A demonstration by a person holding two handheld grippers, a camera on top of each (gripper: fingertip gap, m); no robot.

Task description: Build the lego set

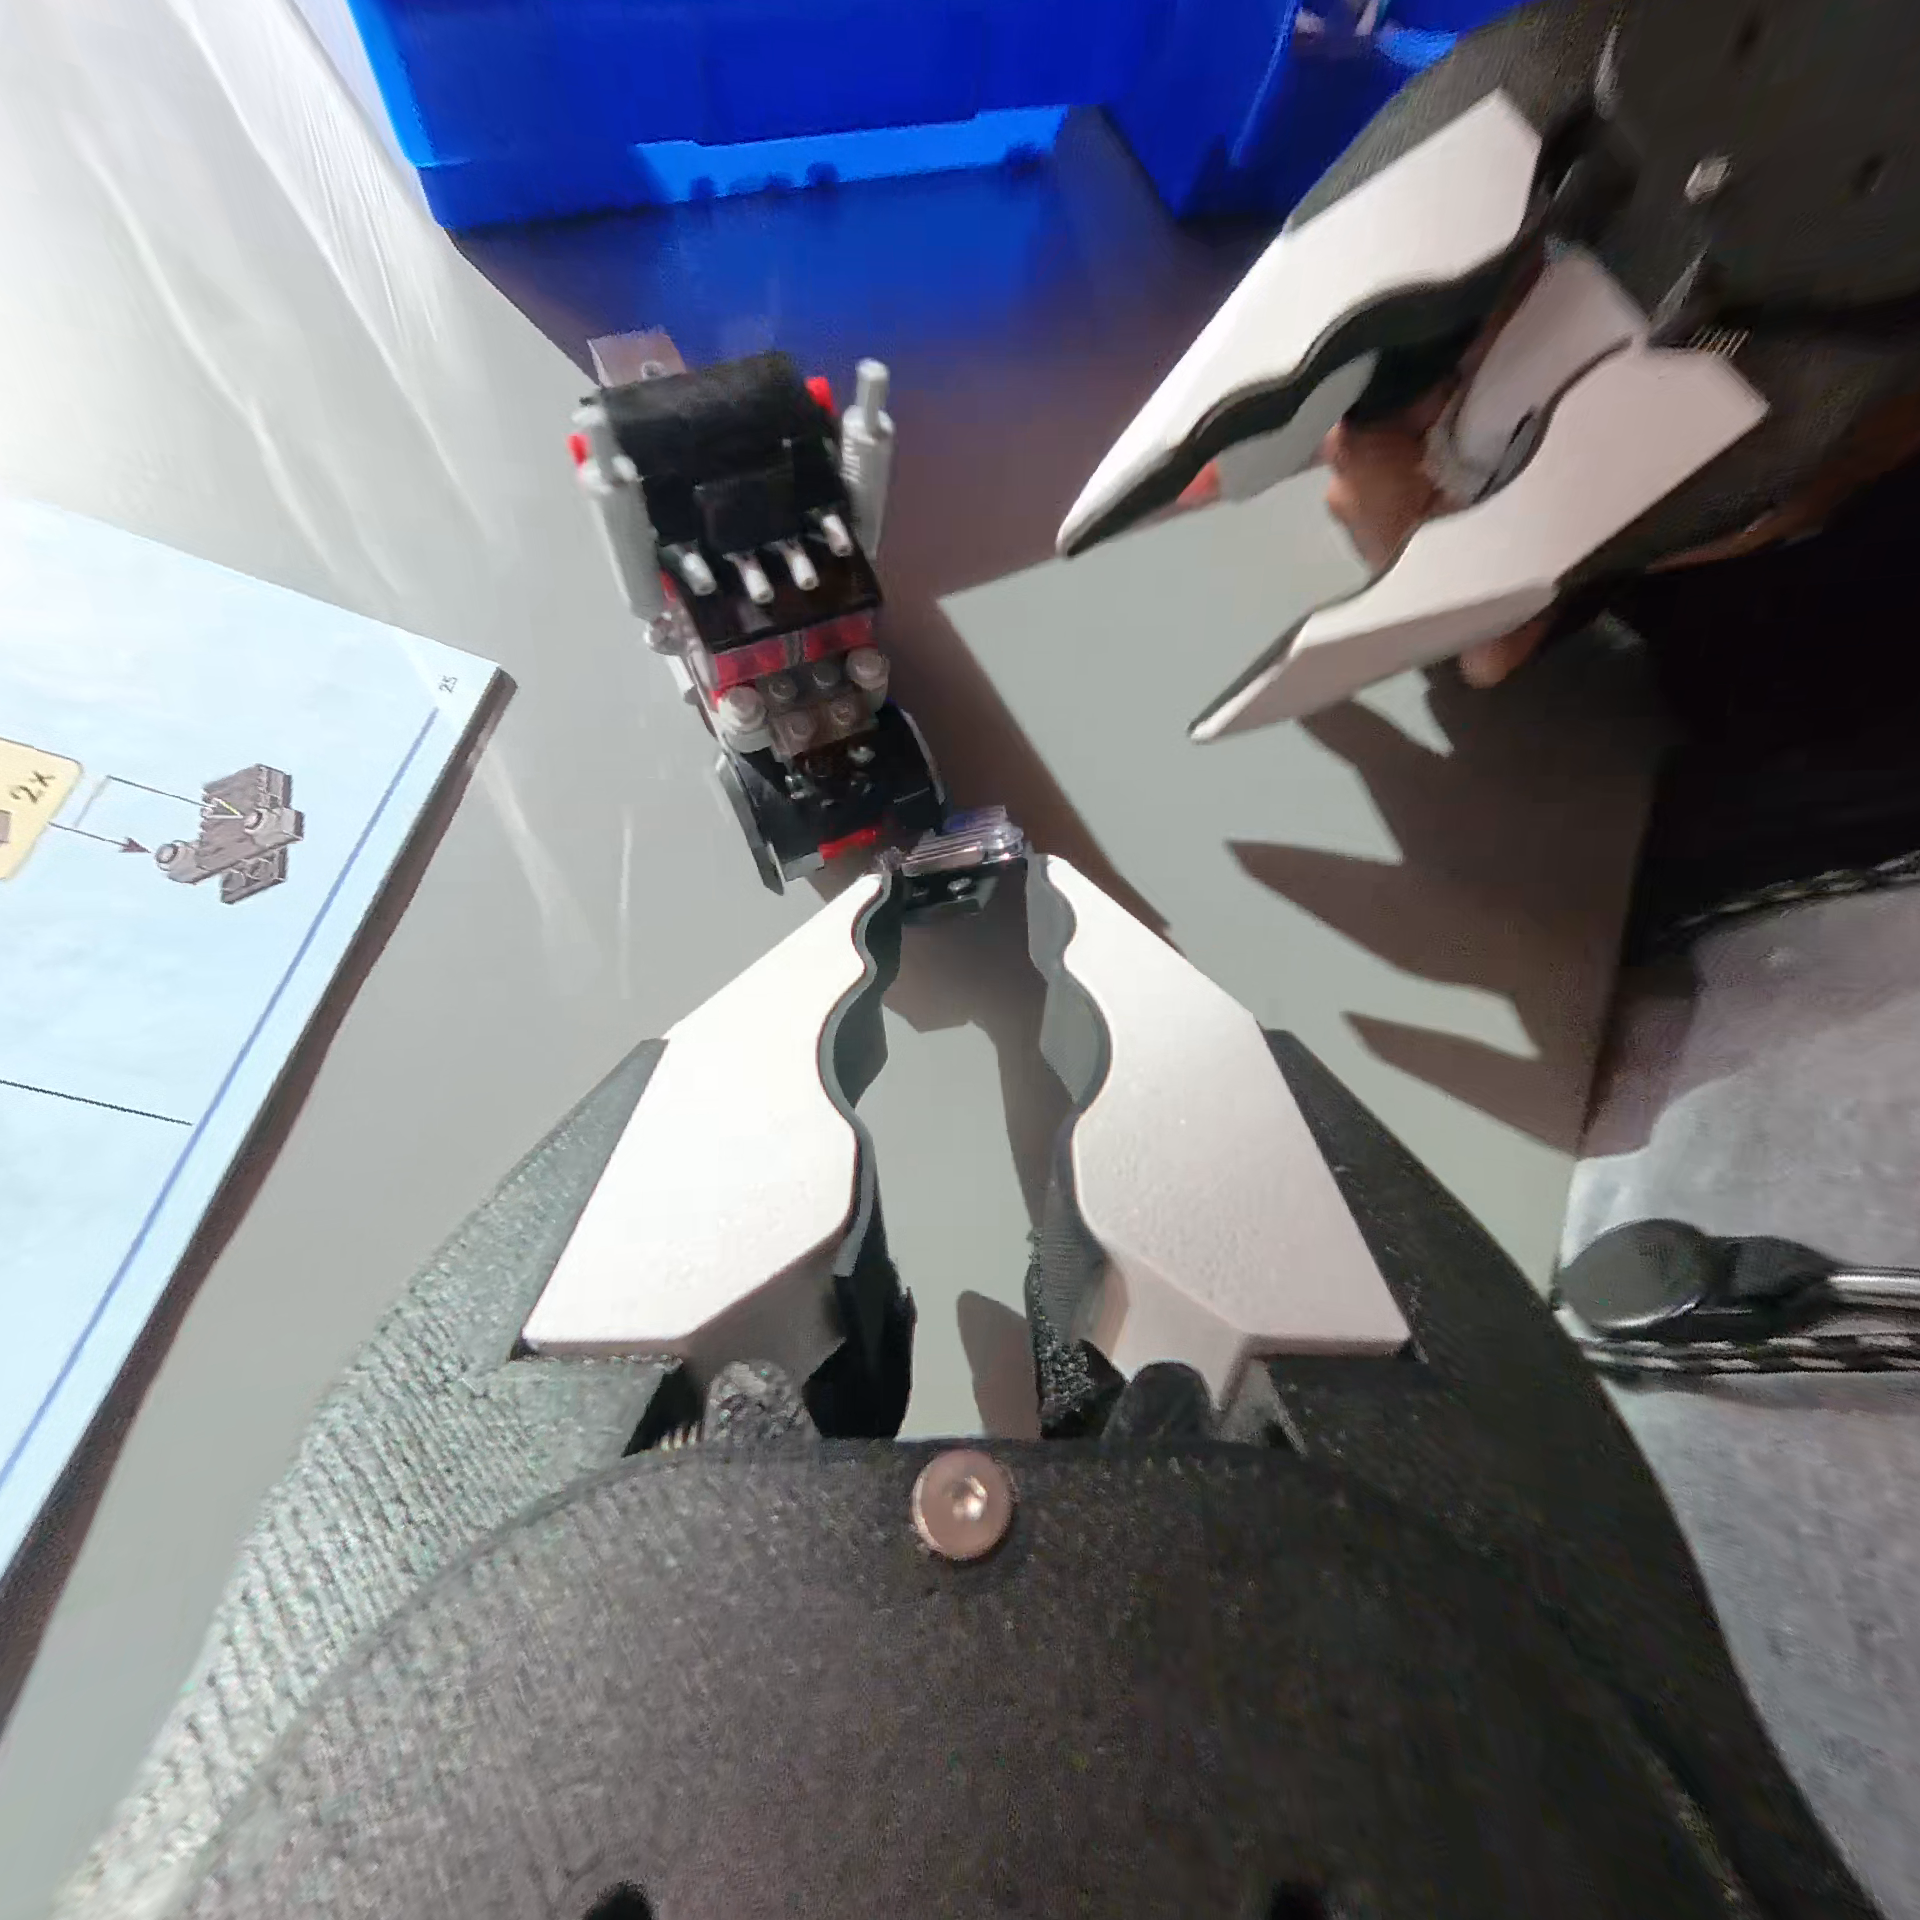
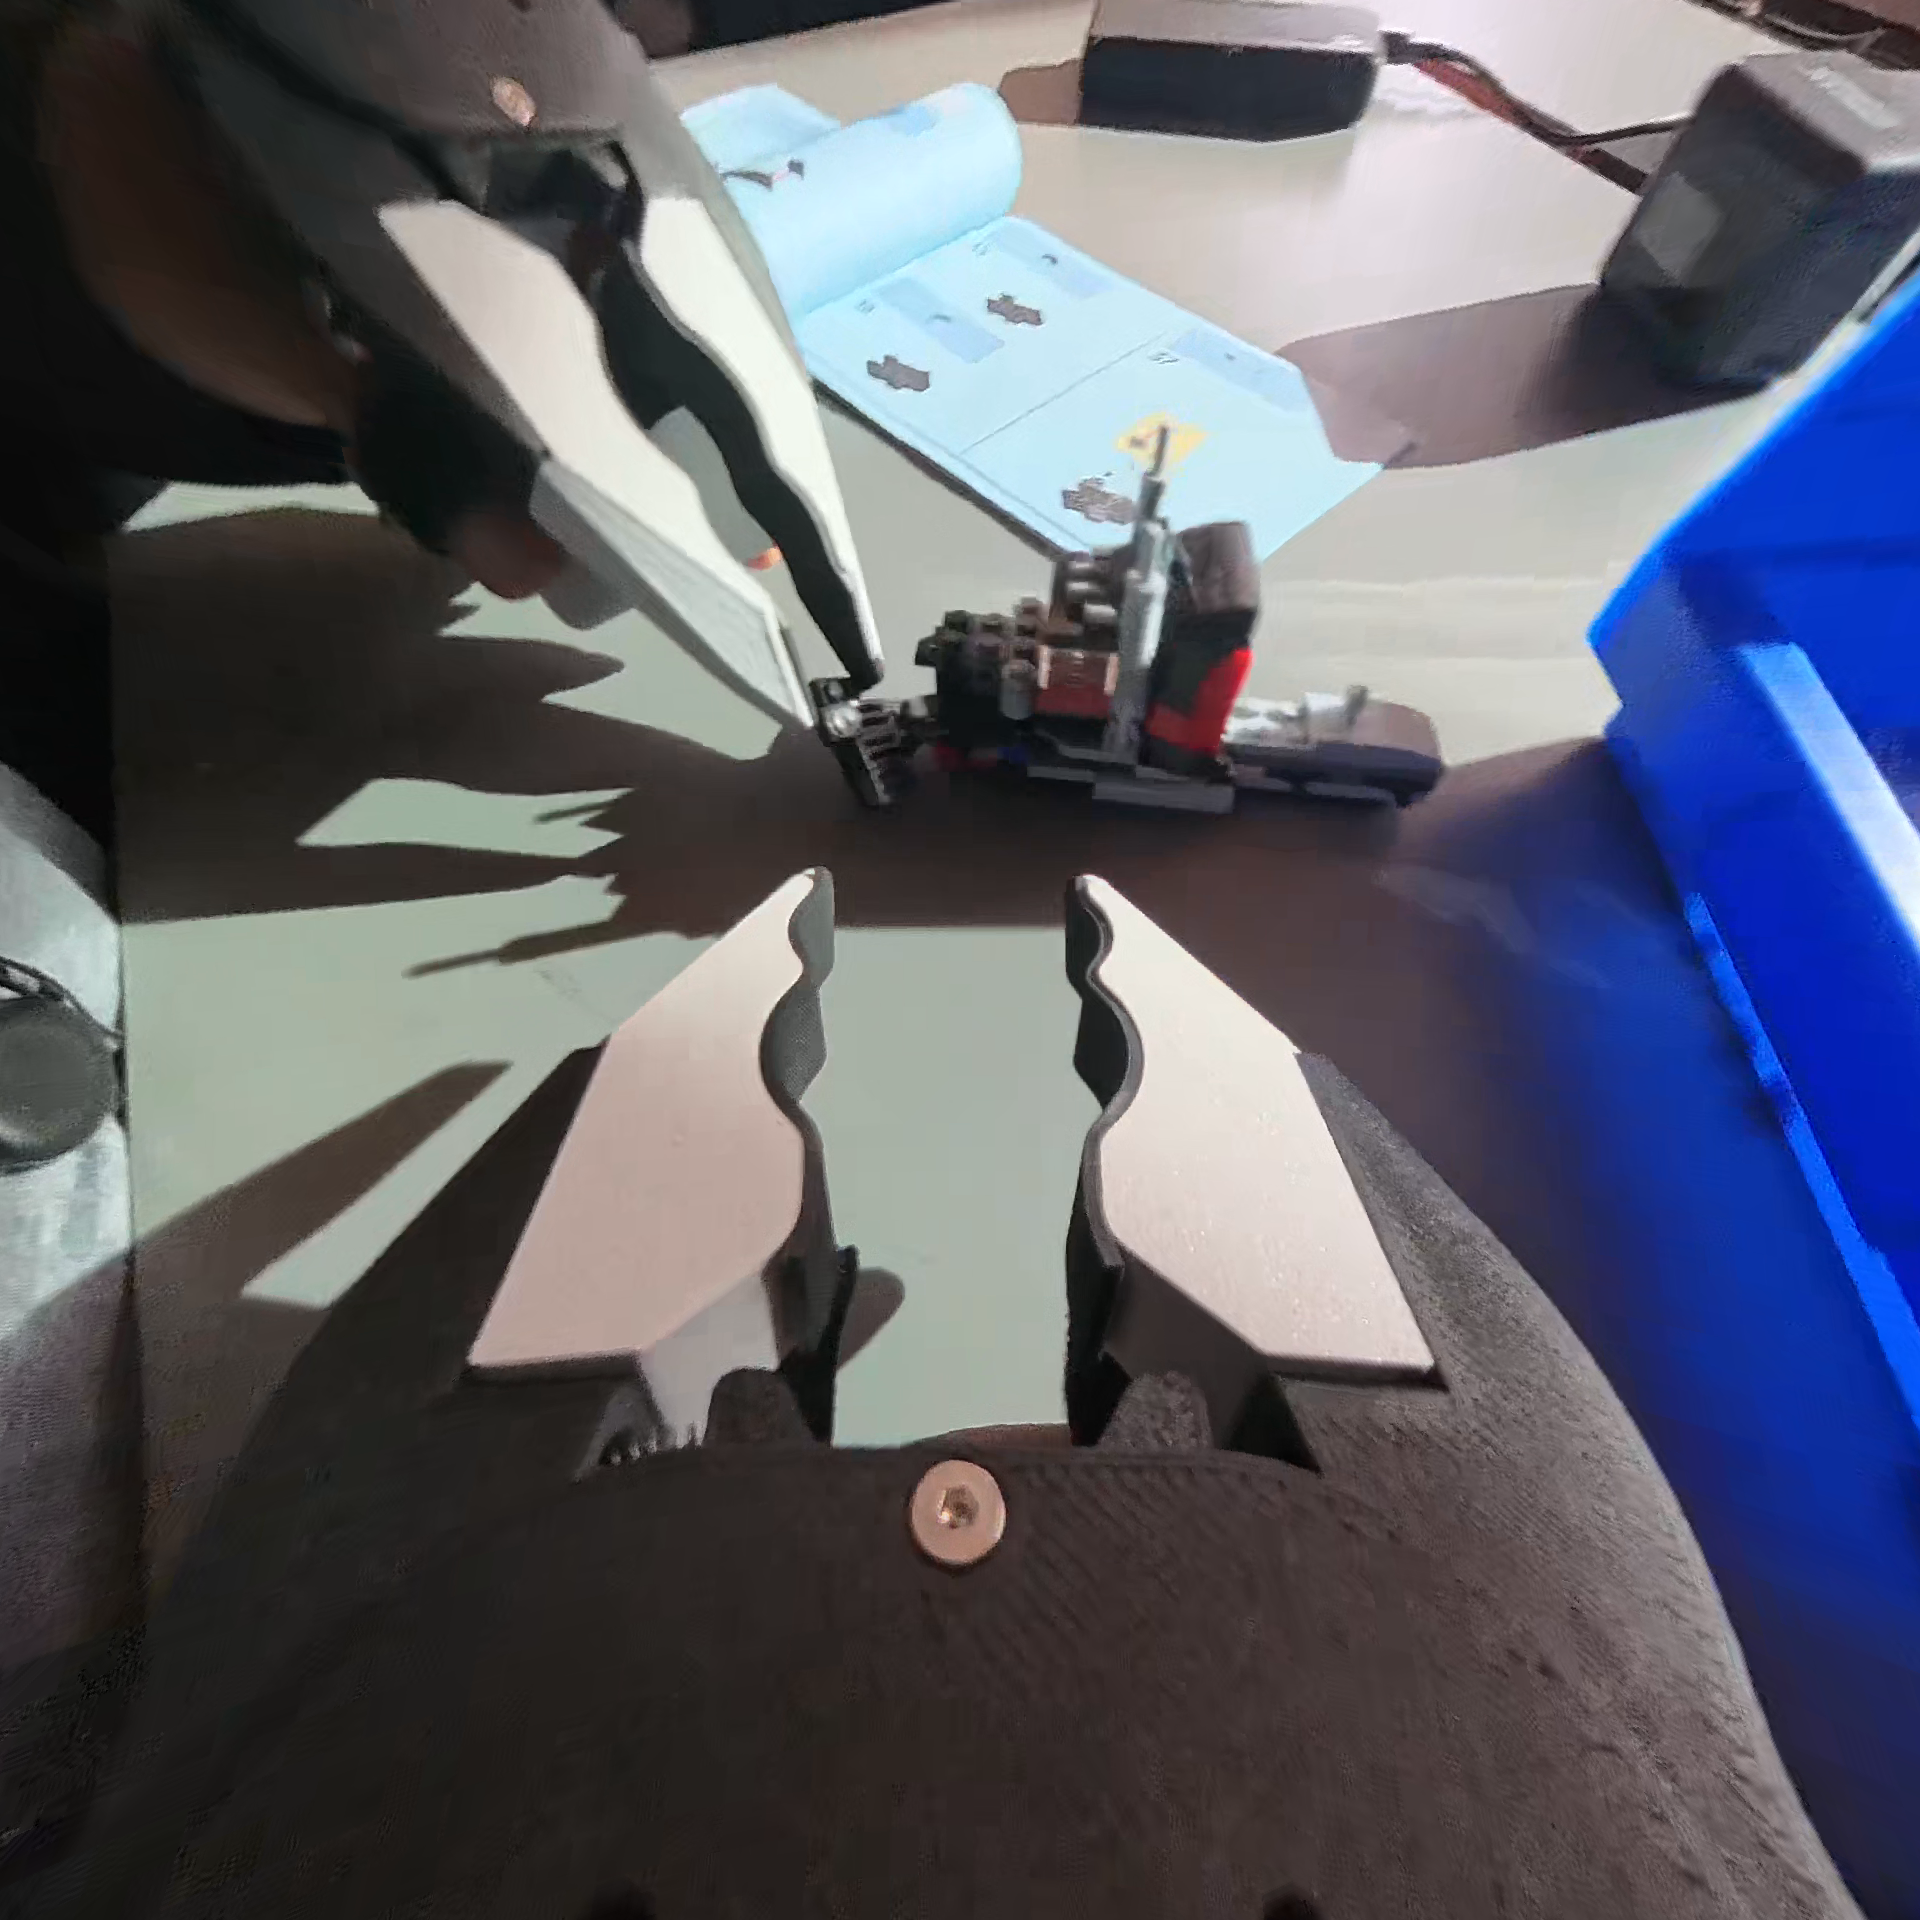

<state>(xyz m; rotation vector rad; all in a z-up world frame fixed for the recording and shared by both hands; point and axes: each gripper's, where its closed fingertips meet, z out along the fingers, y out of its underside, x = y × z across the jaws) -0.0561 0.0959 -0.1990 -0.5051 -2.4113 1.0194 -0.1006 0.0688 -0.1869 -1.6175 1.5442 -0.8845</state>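
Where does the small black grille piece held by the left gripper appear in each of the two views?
Left wrist view: the grille piece is at centre, between the left gripper's fingertips, at the lego truck's near end.
Right wrist view: the piece is left of centre, at the truck's left end.
Shared landmark: the blue instruction booklet.

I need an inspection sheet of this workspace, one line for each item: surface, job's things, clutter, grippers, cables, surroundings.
Surface: pale glossy table, strong sunlight, hard shadows.
Job's things: partly built black, red and grey lego truck standing on the table; small black grille piece at its front end; open instruction booklet beside it.
Clutter: two dark boxes at the far edge.
Grippers: left gripper jaws shut on the grille piece; right gripper jaws open, empty, off the truck.
Cables: dark cable between the boxes; braided cord at the near edge.
Surroundings: blue plastic bin behind the truck.
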